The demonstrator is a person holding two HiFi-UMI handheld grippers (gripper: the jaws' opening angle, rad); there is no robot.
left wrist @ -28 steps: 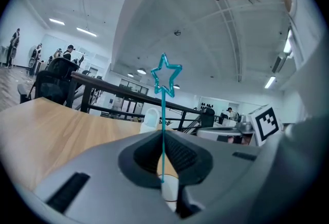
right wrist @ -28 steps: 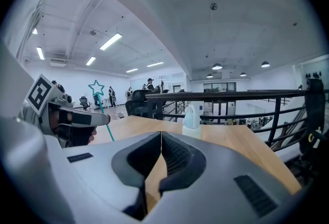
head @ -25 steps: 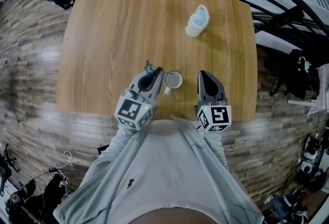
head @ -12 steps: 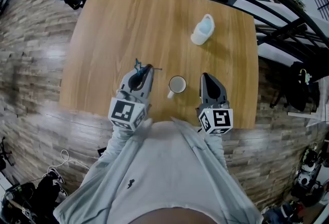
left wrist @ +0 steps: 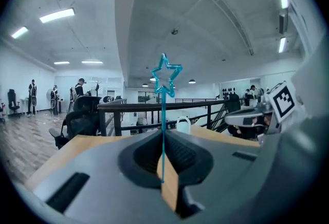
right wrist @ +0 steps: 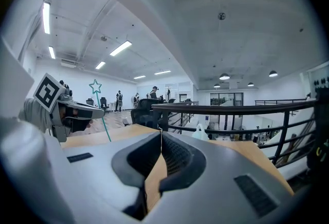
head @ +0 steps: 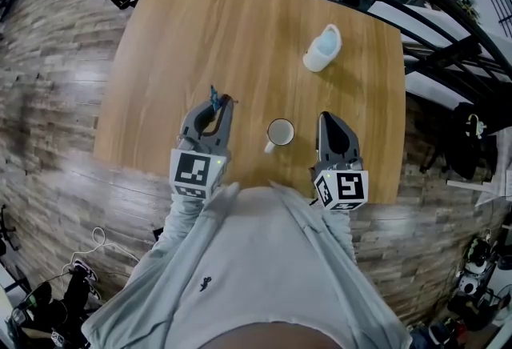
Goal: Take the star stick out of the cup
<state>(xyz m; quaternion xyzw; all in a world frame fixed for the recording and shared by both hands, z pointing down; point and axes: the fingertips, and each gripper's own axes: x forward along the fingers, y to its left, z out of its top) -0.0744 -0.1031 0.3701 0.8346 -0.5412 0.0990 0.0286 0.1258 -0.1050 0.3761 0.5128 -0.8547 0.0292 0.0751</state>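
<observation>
- Plainly, the left gripper (left wrist: 163, 135) was clenched on the thin teal star stick (left wrist: 165, 76), which rose upright from its closed jaws with the outline star uppermost.
- Seen from the head view, the star stick was out of the small white handled cup (head: 280, 132), held to the cup's left above the light wooden table (head: 176, 35).
- The cup stood close to the table's near edge, between the two grippers.
- The right gripper (right wrist: 161, 135) was just right of the cup, its jaws pressed together with nothing between them.
- A white and pale-blue jug (head: 322, 48) sat toward the far right corner.
</observation>
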